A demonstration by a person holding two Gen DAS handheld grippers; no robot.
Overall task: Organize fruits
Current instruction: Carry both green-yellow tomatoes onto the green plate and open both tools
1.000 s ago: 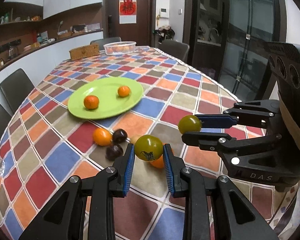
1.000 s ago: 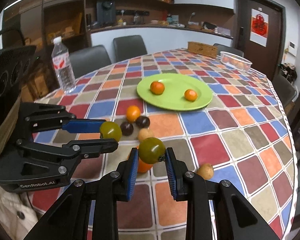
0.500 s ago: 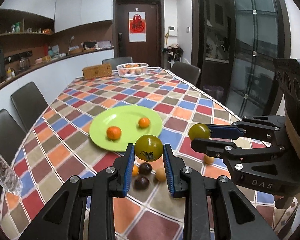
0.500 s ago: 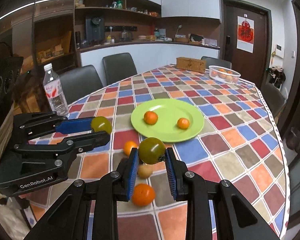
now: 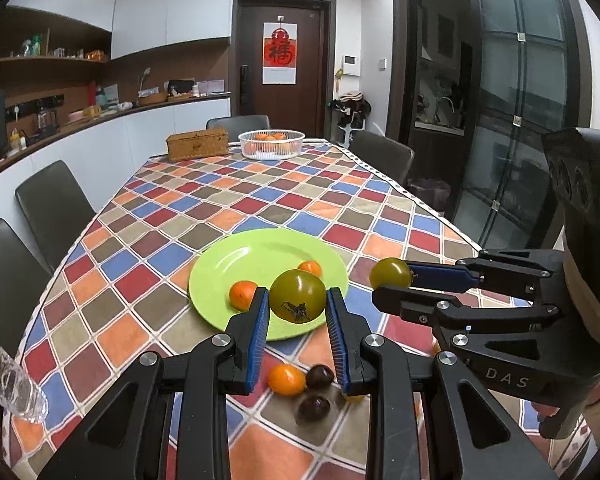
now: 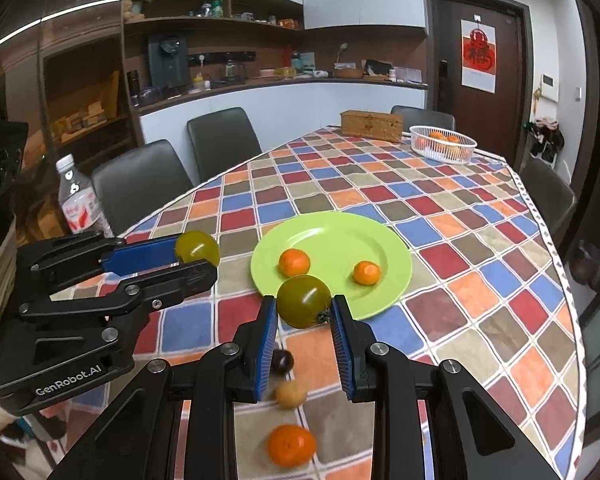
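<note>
A green tomato (image 5: 298, 296) is clamped between the blue pads of the left gripper (image 5: 297, 308) and is held in the air over the near edge of the green plate (image 5: 236, 252). A second green tomato (image 6: 303, 306) is gripped the same way by the right gripper (image 6: 304, 318), just beside the left one. Two small oranges (image 6: 294, 261) are seen lying on the plate. On the checkered tablecloth (image 5: 228, 196) below the grippers, an orange (image 5: 286, 379) and two dark round fruits (image 5: 319, 376) are scattered. A white basket (image 5: 271, 144) of oranges is placed at the far end.
</note>
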